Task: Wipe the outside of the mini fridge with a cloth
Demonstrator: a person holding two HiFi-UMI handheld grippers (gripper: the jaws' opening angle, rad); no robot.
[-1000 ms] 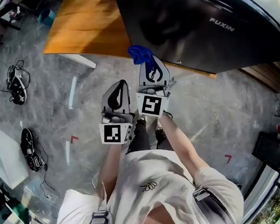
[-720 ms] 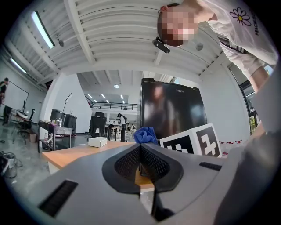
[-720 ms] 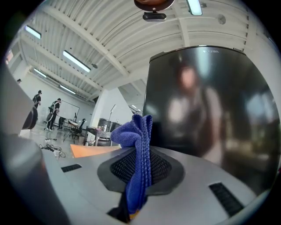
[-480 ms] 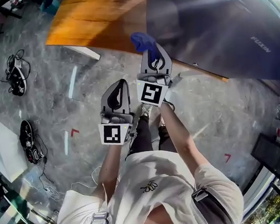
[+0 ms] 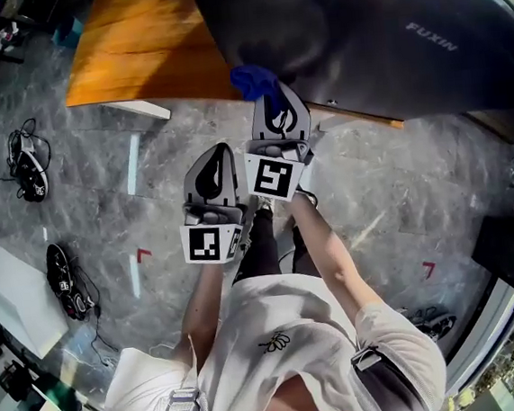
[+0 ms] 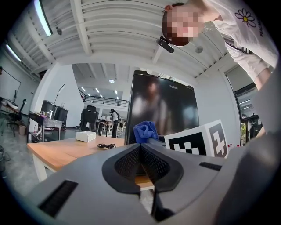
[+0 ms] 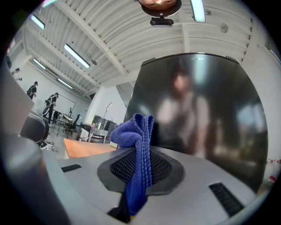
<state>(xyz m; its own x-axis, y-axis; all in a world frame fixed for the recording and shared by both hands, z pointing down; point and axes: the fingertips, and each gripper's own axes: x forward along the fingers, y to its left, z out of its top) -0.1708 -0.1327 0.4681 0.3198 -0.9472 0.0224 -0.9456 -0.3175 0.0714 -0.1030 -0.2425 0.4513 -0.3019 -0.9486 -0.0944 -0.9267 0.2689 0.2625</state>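
We hold a blue, ribbed microfibre cloth (image 7: pixel 138 132) in the right claw (image 7: pixel 139 154), whose jaws are clenched on it. The fabric runs up the seam between the two grey jaws and bunches in a soft fold above their tips. Straight ahead of that claw, filling most of what it faces, stands the tall, glossy black mini fridge (image 7: pixel 206 110) with pale lettering near its top edge. The cloth's folded top rises in front of the dark door, though we cannot tell whether it touches the surface. From the head view the cloth (image 5: pixel 246 77) pokes out past the right claw (image 5: pixel 270 99) right at the fridge's (image 5: pixel 357 28) lower edge. The left claw (image 5: pixel 219 154) hangs just beside the right one, on its left and drawn a little back toward our body. Its jaws are pressed together with nothing between them — the left gripper view shows their dark meshed pads meeting at the left claw's (image 6: pixel 140 146) tip. Ahead of it and to its left lies the orange-brown wooden worktop (image 6: pixel 61 151) that carries the fridge (image 6: pixel 162 105), with a small white box (image 6: pixel 85 136) and a coiled black cable (image 6: pixel 106 146) on it. The cloth (image 6: pixel 145 131) shows just beyond the tips, slightly right.
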